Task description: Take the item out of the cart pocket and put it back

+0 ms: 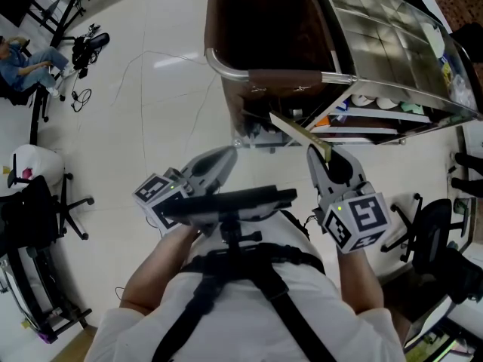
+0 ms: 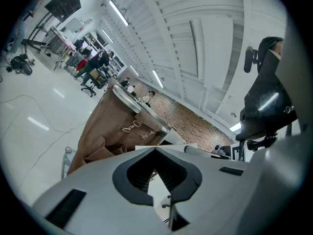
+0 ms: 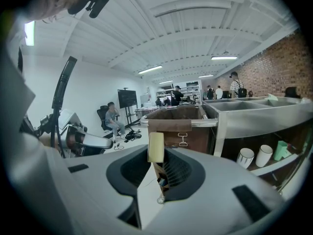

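Black harness straps [image 1: 253, 277] cross the person's white shirt at the bottom of the head view, with a dark bar mounted at the chest. Just ahead of that, both hands hold their tools out toward the stainless-steel cart [image 1: 392, 29].

The right gripper [image 1: 324, 154] is clamped on a pale yellow strip [image 1: 296, 131]. This flat, narrow piece sticks forward and to the left from the jaw tips, up in the air. In the right gripper view the strip shows end on, pinched between the two dark pads. It stands in front of the brown cloth pocket [image 3: 177, 125] that hangs off the cart's end rail. So the strip is out of the pocket. Its far end points at the cart frame just under the rail, and I cannot tell whether it touches anything there.

The left gripper [image 1: 229, 152] sits beside the right one, apart from the strip. Its jaws are closed tip to tip with nothing between them, and the left gripper view shows only the pocket and the cart past them. Each tool carries its marker cube [image 1: 361, 219] near the hand.

Two white cups [image 3: 245, 157] stand on a lower shelf of the cart. Off to the left, across the glossy pale floor [image 1: 151, 89], a seated person [image 1: 26, 59] is well away from the cart. A black office chair [image 1: 41, 202] stands nearer.
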`<state>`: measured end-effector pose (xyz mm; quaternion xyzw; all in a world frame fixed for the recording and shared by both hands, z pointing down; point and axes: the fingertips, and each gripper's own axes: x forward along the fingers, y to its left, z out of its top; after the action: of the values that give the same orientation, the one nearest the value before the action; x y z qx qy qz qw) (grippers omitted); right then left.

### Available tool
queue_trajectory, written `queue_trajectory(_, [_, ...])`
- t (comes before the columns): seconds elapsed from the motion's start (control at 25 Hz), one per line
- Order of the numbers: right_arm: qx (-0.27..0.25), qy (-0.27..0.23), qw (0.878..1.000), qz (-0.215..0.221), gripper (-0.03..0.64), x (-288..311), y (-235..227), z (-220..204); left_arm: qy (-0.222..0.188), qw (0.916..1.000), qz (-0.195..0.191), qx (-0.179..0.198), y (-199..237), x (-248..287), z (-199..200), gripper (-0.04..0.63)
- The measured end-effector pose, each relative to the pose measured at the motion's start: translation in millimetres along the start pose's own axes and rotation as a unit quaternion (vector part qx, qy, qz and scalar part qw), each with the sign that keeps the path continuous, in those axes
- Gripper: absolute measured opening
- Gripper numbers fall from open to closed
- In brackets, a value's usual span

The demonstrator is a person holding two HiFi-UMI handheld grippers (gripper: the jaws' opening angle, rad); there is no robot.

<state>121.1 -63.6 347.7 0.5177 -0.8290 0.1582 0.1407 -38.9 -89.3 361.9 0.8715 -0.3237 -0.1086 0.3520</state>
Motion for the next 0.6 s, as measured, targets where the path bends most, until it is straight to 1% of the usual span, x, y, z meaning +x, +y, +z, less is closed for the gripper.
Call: queue_trajectory(0.6, [0.001, 0.002, 1.000, -0.001, 0.075, 4.7, 0.4, -0.4, 0.000, 1.0000, 0.001, 0.000, 1.5, -2.0, 0.8, -0.006])
